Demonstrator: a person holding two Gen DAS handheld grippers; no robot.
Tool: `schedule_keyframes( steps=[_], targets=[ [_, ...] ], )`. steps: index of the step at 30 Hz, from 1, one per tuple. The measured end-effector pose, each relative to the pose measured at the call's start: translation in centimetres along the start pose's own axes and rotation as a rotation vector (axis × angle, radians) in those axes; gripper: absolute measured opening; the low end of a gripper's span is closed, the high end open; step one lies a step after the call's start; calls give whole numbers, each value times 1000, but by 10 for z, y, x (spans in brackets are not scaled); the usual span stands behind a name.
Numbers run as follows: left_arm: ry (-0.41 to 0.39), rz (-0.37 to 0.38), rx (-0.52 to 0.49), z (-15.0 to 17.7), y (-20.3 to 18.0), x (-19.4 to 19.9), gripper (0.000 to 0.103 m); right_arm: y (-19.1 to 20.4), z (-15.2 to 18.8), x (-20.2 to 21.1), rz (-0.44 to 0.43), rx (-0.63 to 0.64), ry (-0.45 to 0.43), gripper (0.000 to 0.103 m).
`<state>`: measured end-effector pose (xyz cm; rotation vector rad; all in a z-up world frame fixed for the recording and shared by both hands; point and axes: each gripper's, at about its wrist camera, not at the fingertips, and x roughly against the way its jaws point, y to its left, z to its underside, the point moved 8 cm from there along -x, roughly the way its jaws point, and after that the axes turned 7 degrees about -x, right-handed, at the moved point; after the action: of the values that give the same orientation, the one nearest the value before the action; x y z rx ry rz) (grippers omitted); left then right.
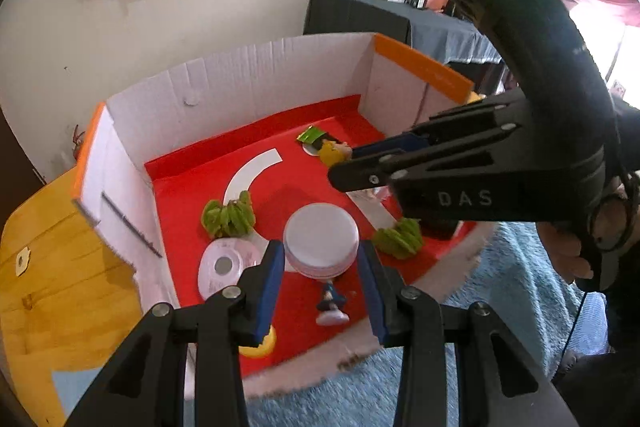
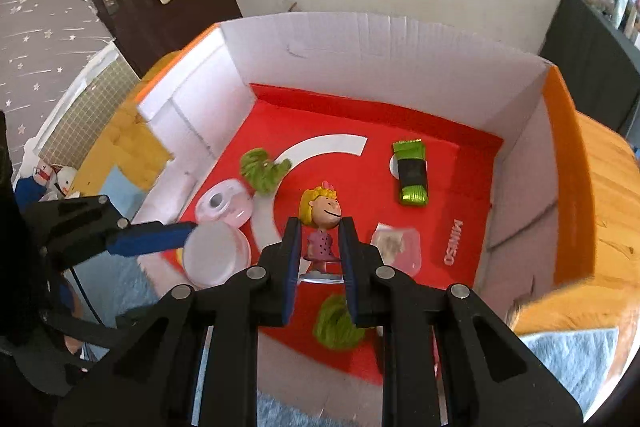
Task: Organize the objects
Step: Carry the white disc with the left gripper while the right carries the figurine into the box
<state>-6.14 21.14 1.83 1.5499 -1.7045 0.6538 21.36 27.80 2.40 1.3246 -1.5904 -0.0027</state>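
Between the blue pads of my left gripper (image 1: 322, 263) sits a round white tin (image 1: 321, 241), and the gripper is shut on it over the red floor of a cardboard box (image 1: 240, 79). My right gripper (image 2: 320, 247) is shut on a small figurine with yellow hair and a pink dress (image 2: 320, 223), held upright. The left wrist view shows that gripper (image 1: 348, 165) coming in from the right with the figurine (image 1: 334, 151) at its tips. In the right wrist view, one blue finger (image 2: 152, 237) of the left gripper and the tin (image 2: 218, 253) appear at the left.
Inside the box (image 2: 360, 47) lie a green toy car (image 2: 412, 173), two green fuzzy bunches (image 2: 264, 169) (image 2: 336, 323), a pink-white dish (image 2: 224, 203) and a clear packet (image 2: 396, 247). A blue figurine (image 1: 332, 303) lies near the front edge. Blue carpet (image 1: 500, 287) borders the box.
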Motion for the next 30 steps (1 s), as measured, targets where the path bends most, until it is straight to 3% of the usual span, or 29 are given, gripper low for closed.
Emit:
schedule_keyframes(
  steps=[12, 21, 30],
  targets=[
    [112, -11, 4, -2, 14, -45, 40, -17, -15, -44, 49, -46, 109, 18],
    [137, -1, 8, 1, 15, -61, 40, -26, -9, -54, 55, -58, 159, 18],
    [135, 17, 30, 2, 17, -62, 40, -30, -3, -49, 49, -67, 155, 19]
  ],
)
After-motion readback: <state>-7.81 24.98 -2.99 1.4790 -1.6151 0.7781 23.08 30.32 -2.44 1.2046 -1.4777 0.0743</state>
